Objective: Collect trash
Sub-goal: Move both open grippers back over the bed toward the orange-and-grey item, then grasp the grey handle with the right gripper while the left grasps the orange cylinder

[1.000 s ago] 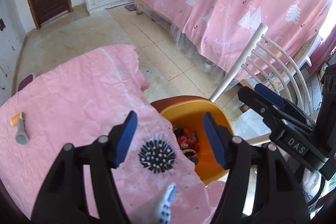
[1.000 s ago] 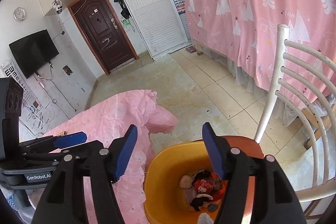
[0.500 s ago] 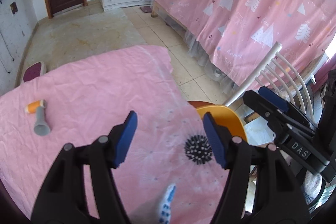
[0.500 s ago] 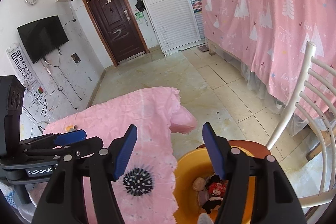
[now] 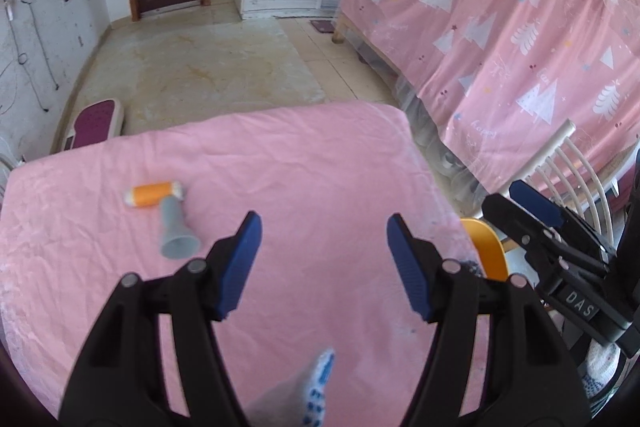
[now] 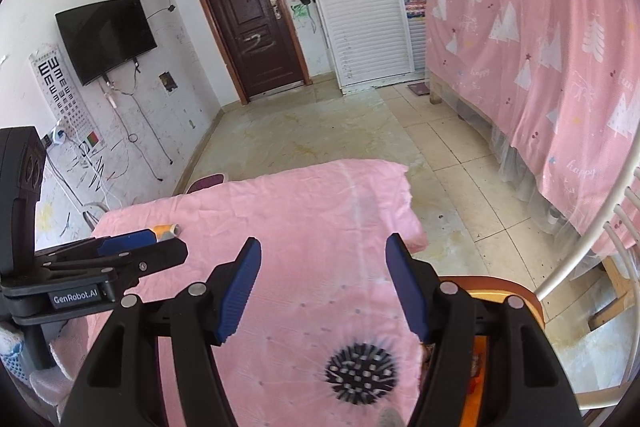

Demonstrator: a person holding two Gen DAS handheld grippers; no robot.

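An orange-and-grey roller tool (image 5: pixel 162 215) lies on the pink tablecloth (image 5: pixel 304 163), left of and beyond my left gripper (image 5: pixel 322 259), which is open and empty above the table. It shows partly behind the left gripper in the right wrist view (image 6: pixel 166 229). My right gripper (image 6: pixel 322 285) is open and empty over the table's right part. The orange bin (image 5: pixel 486 253) sits off the table's right edge on a chair seat; a little trash shows in it in the right wrist view (image 6: pixel 476 367).
A black spiky print (image 6: pixel 362 373) marks the cloth near the bin. A white chair back (image 6: pixel 588 251) rises at the right. A pink curtained bed (image 5: pixel 500 27) stands further right. Tiled floor (image 6: pixel 320 131) and a brown door (image 6: pixel 252 27) lie beyond.
Both grippers have swung left and up, away from the bin toward the table top. The roller tool now sits nearer the middle of the left view. The bin has slid to the right edge.
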